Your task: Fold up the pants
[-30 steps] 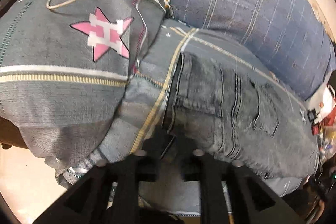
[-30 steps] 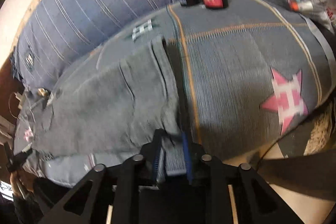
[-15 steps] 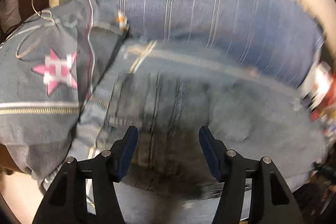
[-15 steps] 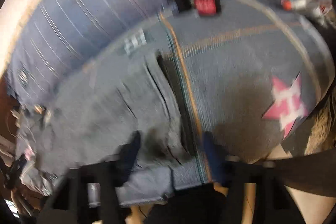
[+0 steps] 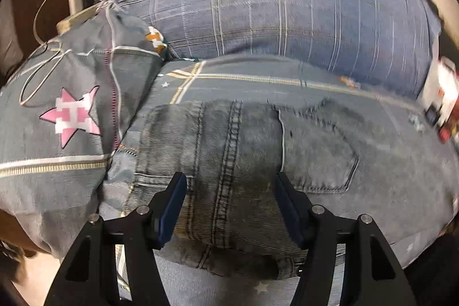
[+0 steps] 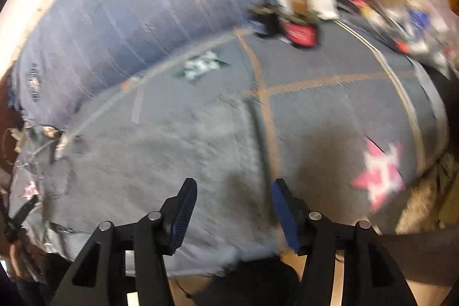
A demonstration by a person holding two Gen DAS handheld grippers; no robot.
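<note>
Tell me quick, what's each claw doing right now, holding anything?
Left claw: open, holding nothing, above the jeans.
Right claw: open, holding nothing.

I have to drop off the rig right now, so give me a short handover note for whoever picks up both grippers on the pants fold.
Left gripper: open, holding nothing, fingers either side of the center seam of the jeans.
Right gripper: open, holding nothing, poised over the jeans' edge; that view is blurred.
Jeans: lying folded into a compact bundle on the grey bedspread, back pocket up, with the star pillow beside them and the blue plaid pillow behind.
Done: at least one fold is laid down and released.
Left: check the bundle is even, then add a final fold or tidy the edges if needed.
</note>
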